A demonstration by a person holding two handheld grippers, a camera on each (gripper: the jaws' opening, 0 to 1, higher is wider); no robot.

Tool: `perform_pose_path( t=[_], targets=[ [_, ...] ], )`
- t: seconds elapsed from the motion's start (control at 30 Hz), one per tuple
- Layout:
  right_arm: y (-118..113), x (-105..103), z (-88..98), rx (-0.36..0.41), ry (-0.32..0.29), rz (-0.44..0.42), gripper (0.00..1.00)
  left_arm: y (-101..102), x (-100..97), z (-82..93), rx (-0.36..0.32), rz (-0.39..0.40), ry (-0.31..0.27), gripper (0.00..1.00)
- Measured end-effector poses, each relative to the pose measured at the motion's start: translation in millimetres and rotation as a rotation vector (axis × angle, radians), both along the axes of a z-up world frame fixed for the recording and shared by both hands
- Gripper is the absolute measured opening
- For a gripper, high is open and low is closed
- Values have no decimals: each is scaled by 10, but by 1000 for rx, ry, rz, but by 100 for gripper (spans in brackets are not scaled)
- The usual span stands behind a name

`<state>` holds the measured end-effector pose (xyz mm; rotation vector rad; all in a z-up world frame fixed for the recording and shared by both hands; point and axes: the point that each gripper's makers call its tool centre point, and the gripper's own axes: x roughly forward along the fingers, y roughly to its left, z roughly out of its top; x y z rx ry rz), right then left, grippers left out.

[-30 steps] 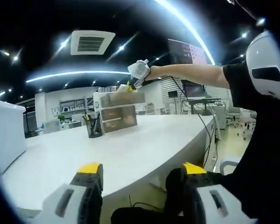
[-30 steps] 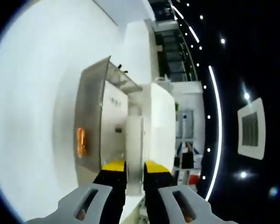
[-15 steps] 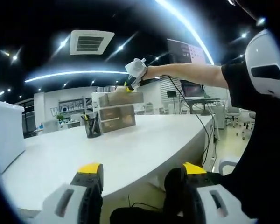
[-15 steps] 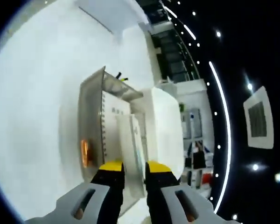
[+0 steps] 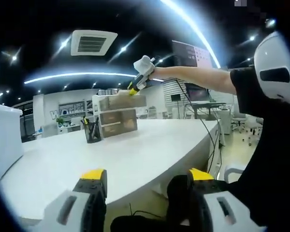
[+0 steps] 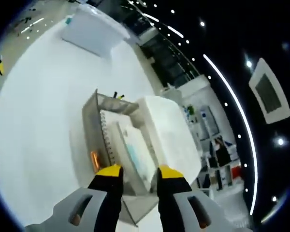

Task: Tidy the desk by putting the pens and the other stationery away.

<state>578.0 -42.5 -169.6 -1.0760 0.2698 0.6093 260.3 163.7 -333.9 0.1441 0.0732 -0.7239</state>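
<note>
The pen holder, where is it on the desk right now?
In the left gripper view the black pen holder stands on the far part of the white desk, just left of the grey drawer organizer.

One white desk (image 5: 135, 159) carries one grey two-tier drawer organiser (image 5: 117, 116) and, just beside the organiser, one black pen holder (image 5: 92, 133) with a few pens, too small to count. In the organiser's open top tray (image 6: 93, 130), the right gripper view shows two flat items: one spiral-bound notebook (image 6: 117, 145) and one teal-marked booklet (image 6: 137, 157). Two grippers appear: left gripper (image 5: 142, 181), right gripper (image 6: 135, 173).
</note>
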Motion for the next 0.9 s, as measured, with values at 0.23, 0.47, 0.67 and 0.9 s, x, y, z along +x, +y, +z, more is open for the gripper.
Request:
perform_pose_path(
  t=[0.23, 0.47, 0.67, 0.9],
  targets=[
    [-76, -184, -5, 83, -6, 9, 26, -52, -6, 16, 5, -8, 0, 66],
    [-254, -296, 127, 177, -50, 29, 19, -133, -10, 10, 12, -24, 7, 66],
    [-380, -439, 116, 246, -62, 43, 19, -199, -21, -1, 17, -37, 11, 66],
    [-422, -775, 30, 422, -29, 79, 21, -225, -21, -9, 21, -42, 20, 66]
  ],
)
